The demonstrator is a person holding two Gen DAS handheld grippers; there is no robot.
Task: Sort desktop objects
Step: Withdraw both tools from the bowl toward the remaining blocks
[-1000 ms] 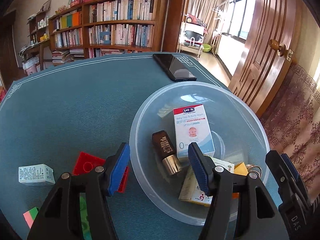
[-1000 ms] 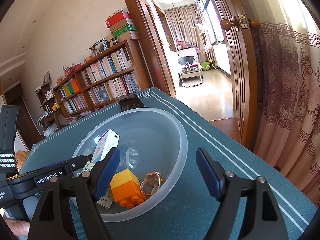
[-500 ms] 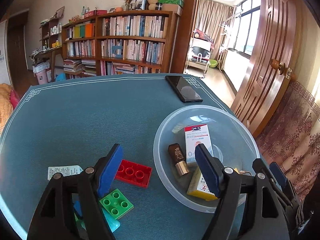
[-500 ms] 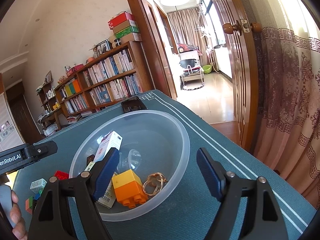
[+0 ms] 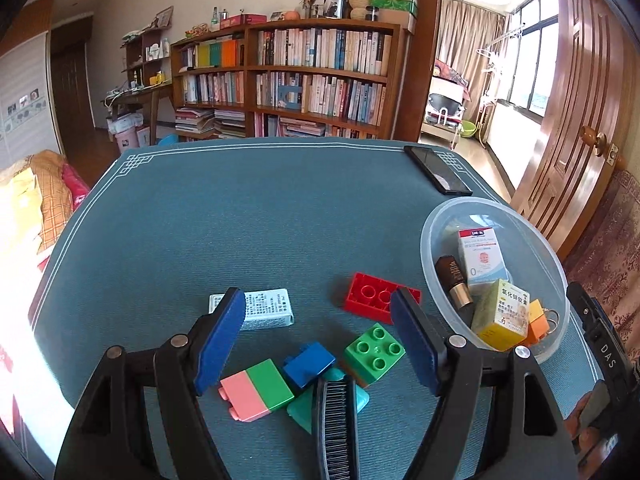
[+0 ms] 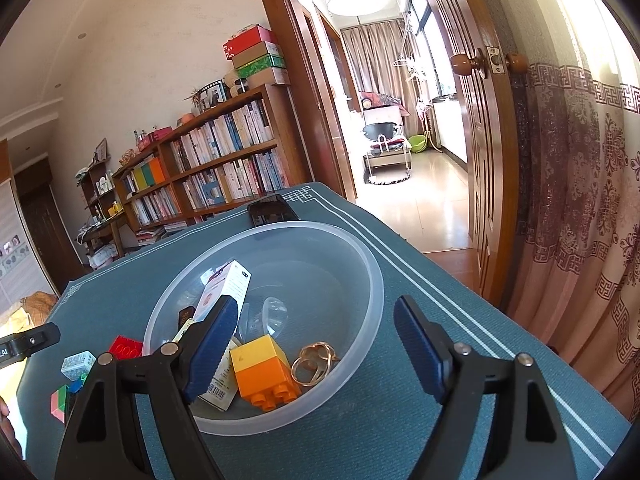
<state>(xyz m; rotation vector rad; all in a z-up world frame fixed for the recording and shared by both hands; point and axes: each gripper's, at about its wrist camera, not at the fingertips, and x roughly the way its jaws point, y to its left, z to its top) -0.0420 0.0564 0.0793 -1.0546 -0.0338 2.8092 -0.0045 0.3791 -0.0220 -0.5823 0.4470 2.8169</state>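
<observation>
1. My left claw [image 5: 318, 338] had pulled back from the bowl [image 5: 554, 258] and hung wide and empty over the loose bricks, so the next pick looked due.
2. The green brick [image 5: 374, 347] lay studs-up on the surface, near the red brick [image 5: 374, 294].
3. My right claw [image 6: 316, 348] stayed wide over the bowl.

In your clear bowl [image 5: 434, 222], the yellow box [image 5: 502, 314] reads "氧化锌软膏"; the white baby-wash box [image 5: 482, 256] beside it shows a large "0". Right of the bowl, your right gripper's body [image 5: 600, 340] reads "DAS".
</observation>
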